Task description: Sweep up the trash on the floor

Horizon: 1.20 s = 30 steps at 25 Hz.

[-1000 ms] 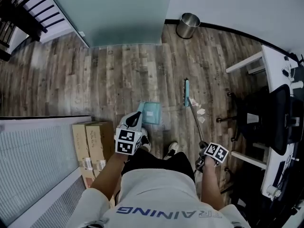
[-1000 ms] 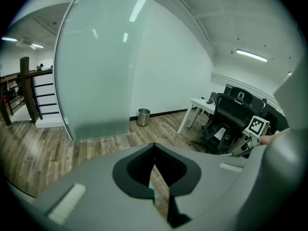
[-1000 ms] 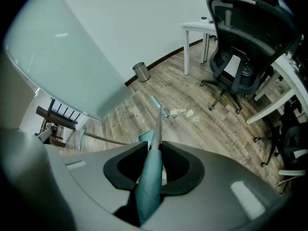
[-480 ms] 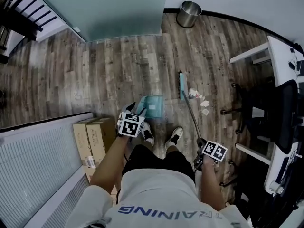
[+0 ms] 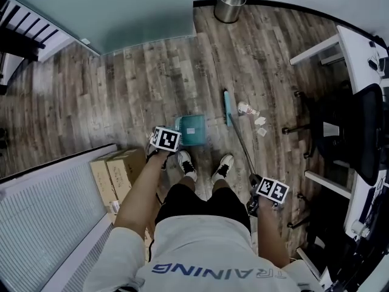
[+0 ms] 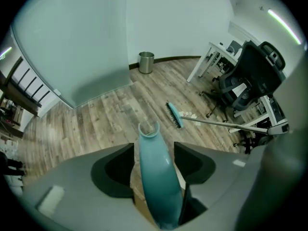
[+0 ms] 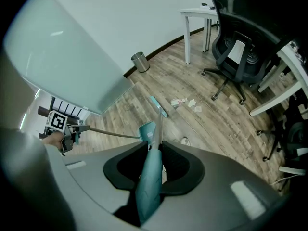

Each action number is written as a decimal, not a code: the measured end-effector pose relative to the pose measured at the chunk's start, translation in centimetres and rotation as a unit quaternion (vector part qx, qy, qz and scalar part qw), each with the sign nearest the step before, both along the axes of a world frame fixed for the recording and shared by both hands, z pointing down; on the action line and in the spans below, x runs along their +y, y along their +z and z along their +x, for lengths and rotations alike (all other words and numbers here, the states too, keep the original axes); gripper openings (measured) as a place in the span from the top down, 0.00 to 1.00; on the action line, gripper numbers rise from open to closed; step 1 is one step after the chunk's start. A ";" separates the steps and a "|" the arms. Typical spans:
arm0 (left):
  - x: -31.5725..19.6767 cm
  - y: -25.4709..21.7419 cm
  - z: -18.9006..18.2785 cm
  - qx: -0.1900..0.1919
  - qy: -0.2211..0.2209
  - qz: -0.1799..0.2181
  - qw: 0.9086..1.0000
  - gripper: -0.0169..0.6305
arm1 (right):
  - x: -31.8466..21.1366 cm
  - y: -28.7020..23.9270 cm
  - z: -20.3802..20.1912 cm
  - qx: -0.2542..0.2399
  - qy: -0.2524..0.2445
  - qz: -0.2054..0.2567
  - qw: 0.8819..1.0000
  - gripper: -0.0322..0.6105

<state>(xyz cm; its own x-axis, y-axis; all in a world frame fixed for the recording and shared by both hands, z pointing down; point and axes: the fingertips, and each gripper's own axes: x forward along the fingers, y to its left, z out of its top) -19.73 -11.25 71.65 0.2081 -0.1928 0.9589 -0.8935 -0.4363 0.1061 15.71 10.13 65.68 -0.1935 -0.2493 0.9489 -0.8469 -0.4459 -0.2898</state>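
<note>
A teal dustpan (image 5: 193,129) stands on the wood floor in front of my left shoe. Its teal handle (image 6: 155,177) rises between the jaws of my left gripper (image 6: 153,148), which have just been opening; there is a gap on each side of the handle. In the head view the left gripper (image 5: 165,140) is low beside the pan. My right gripper (image 7: 154,148) is shut on the broom's teal grip (image 7: 149,186). The broom head (image 5: 228,107) rests on the floor beside crumpled paper scraps (image 5: 249,109), with more scraps (image 5: 262,126) nearby. The right gripper (image 5: 270,190) holds the handle's near end.
A steel bin (image 5: 230,5) stands by the far wall. An office chair (image 5: 346,132) and a white desk (image 5: 364,59) fill the right side. Cardboard boxes (image 5: 115,172) and a white slatted panel (image 5: 42,205) lie at my left. My shoes (image 5: 223,166) are behind the pan.
My left hand has dropped toward the floor and tipped downward, bringing the gripper low beside the dustpan. The right hand has sunk slightly with the broom, whose head stays by the scraps.
</note>
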 end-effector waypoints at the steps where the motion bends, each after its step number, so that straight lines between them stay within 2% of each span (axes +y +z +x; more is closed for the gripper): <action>1: 0.0 0.5 -0.1 -0.009 -0.001 -0.005 1.000 0.58 | 0.1 0.0 0.2 0.000 0.001 -0.001 1.000 0.78; 3: 0.5 1.3 -0.5 -0.031 -0.008 -0.025 0.999 0.65 | 0.3 0.0 0.5 -0.001 0.005 -0.002 1.000 0.78; 4: 0.8 1.6 -0.8 -0.041 -0.013 -0.034 0.998 0.76 | 0.3 0.0 0.7 -0.002 0.006 -0.002 1.000 0.78; 5: 0.9 1.8 -0.9 -0.048 -0.020 -0.039 0.998 0.80 | 0.3 -0.1 0.9 -0.002 0.007 -0.002 1.000 0.78; 7: 0.7 1.9 -1.1 -0.054 -0.036 -0.036 0.997 0.82 | 0.3 -0.2 1.5 -0.001 0.007 0.000 1.000 0.78; 12: 0.2 1.9 -1.0 -0.035 -0.075 -0.030 0.996 0.83 | -0.1 0.0 4.2 0.022 0.000 0.002 1.000 0.78; 17: 0.2 1.9 -0.8 -0.041 -0.072 -0.021 0.996 0.84 | -3.0 0.7 9.6 0.102 -0.037 -0.003 0.994 0.78; 24: 0.7 2.0 -1.1 -0.038 -0.075 -0.018 0.996 0.84 | -9.4 4.5 17.1 0.223 -0.102 -0.037 0.969 0.78; 27: 0.8 2.0 -1.3 -0.039 -0.077 -0.019 0.996 0.83 | -11.6 7.1 18.1 0.242 -0.127 -0.061 0.960 0.78; 30: 0.1 1.6 -1.0 -0.034 -0.077 -0.006 0.996 0.83 | -12.2 9.5 16.6 0.229 -0.167 -0.087 0.955 0.78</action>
<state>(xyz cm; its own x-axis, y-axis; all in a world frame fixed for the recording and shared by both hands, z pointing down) -20.73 -11.16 73.30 0.1106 -0.2057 0.9724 -0.9551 -0.2926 0.0467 32.29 -2.02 75.14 0.2115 -0.0775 0.9743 -0.9702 -0.1373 0.1997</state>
